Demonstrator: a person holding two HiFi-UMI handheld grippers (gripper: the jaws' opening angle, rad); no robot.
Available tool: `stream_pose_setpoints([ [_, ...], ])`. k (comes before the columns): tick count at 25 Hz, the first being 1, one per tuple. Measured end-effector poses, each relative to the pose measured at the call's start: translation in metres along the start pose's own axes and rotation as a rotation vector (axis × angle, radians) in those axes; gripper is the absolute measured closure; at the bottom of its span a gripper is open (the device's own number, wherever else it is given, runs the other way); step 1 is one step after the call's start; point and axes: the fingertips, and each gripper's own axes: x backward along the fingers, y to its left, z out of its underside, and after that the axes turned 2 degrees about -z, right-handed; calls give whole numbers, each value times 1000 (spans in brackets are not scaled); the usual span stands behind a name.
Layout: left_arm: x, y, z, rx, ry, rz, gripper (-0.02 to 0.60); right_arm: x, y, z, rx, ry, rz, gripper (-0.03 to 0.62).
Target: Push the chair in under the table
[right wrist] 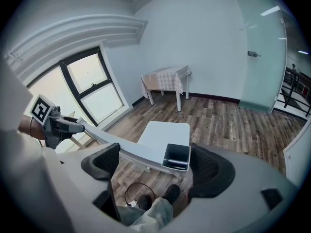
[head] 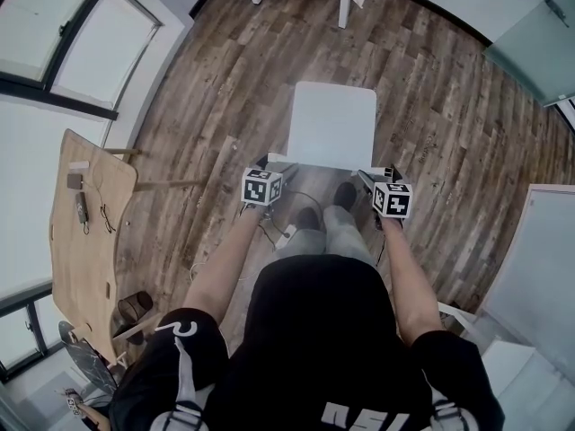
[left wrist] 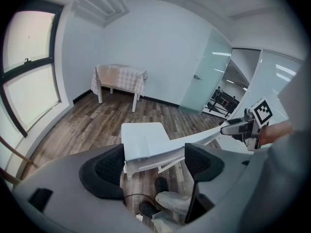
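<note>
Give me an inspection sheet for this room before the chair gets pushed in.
Surface: wood-plank floor.
Job's things: the white chair stands out in the room, well apart from the cloth-covered table by the far wall.
Clutter: a wooden board with small items on it, by the windows.
Grippers: left tool and right tool, jaws apart, one at each end of the chair's back rail.
Cables: a cable loops on the floor at the person's feet, behind the chair.
Surroundings: windows on the left, a frosted glass door on the right.
</note>
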Motion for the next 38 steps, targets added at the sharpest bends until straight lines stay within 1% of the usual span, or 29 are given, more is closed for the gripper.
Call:
stream_pose_setpoints([
  [7,-2,1,-3,15,-5,-7,198,-3,-1,-2,0,-8,-6,126],
  [10,-6,-1,-8,18,-12,-5,199,-5,-6,-8,2,-8,-4,126],
  [13,-12,1,-18,24,-16,-18,198,-11,-11,-20,11,-1,-12,126],
  [19,-23,-3,-23,57,56,-39,193,-17,-22,-26,25,1,-17,126],
  [26,-42,1,-46,76,53,-54,193,-36,-38,-51,39,14,-34,125],
  [30,-52,8,-65,96,58,-73,193,-52,-46,-74,55,21,-52,123],
  [38,-77,17,-101,125,37,-99,193,-80,-68,-117,87,29,-83,121],
])
